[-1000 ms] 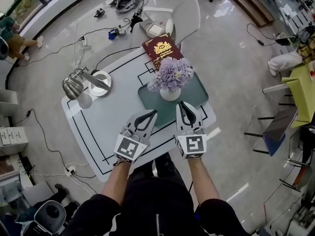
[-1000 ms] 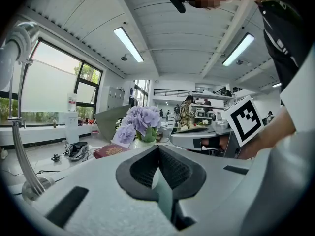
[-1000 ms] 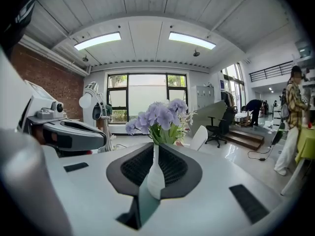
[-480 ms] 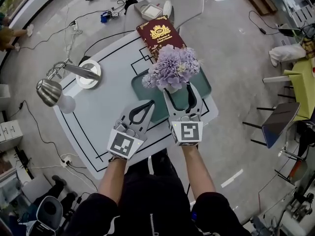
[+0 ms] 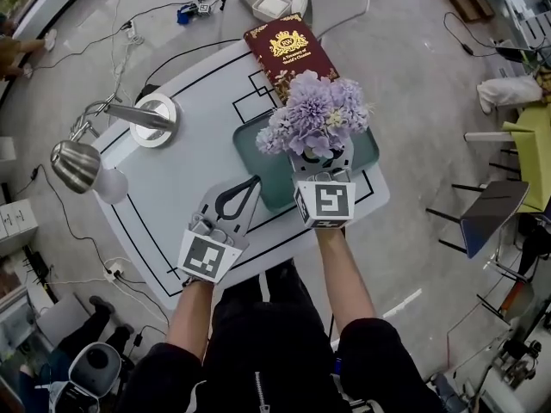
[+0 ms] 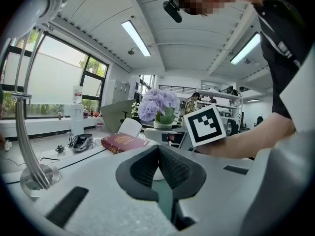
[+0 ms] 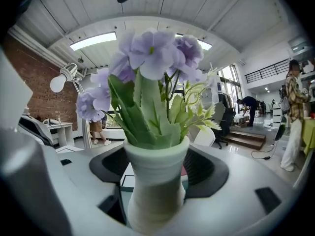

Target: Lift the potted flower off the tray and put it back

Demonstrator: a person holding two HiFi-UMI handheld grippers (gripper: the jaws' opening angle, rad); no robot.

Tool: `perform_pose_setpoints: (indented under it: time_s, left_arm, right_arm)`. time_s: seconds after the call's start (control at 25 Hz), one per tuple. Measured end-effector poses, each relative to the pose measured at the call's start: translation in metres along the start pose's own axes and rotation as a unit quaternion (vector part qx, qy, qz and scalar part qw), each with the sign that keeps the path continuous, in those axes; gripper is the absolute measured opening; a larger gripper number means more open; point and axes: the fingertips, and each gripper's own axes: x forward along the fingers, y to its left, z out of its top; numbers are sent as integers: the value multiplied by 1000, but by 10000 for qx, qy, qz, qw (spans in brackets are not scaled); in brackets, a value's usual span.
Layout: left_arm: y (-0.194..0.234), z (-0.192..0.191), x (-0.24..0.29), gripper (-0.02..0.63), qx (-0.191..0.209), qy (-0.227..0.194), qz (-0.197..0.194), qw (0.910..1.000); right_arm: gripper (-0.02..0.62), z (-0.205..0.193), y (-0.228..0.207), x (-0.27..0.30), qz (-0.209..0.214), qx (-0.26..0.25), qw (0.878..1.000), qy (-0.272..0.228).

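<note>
1. Right claw (image 5: 321, 163): the jaws are opening. The pale pot of the potted flower (image 7: 156, 181) stands upright between them. A dark gap shows beside the pot on the left. On the right the pad lies close to the pot wall, and contact there cannot be confirmed.
2. Left claw (image 5: 251, 184): the jaws are pressed together at the tips with nothing between them. The claw hovers over the white counter (image 5: 176, 205), just beside the near left corner of the tray (image 5: 263, 175).
3. Potted flower: in the head view the purple blooms sit over the middle of the teal tray. They cover the pot and the tips of the right claw, so the pot's base is not visible.
4. Surroundings: a red book (image 5: 291, 48) lies at the far edge of the counter, beyond the tray. A silver desk lamp (image 5: 76, 160) stands at the left, its round base on the counter.
</note>
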Motion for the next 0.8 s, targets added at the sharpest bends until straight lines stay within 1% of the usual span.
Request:
perform_pose_setpoints:
  time_s: [0.12, 0.36, 0.4, 0.48, 0.6, 0.8]
  left_arm:
    - [7, -4, -3, 5, -38, 36, 56, 10000]
    - [14, -6, -5, 5, -104, 43, 113, 9999]
    - [14, -6, -6, 5, -116, 42, 122, 9999]
    - [16, -6, -7, 5, -138, 42, 141, 9998]
    - [19, -5, -8, 5, -155, 39, 165, 9997]
    - [20, -2, -9, 5, -118, 4, 135, 9998]
  right_arm:
    - [313, 1, 3, 8, -26, -71, 10000, -45]
    - [310, 5, -4, 15, -255, -145, 9994, -203]
    - [306, 5, -6, 15, -288, -150, 9993, -204]
    - [249, 4, -7, 15, -324, -213, 9991, -160]
    - [242, 4, -6, 16, -303, -278, 9991, -96]
    - [241, 2, -6, 13, -310, -198, 9993, -15]
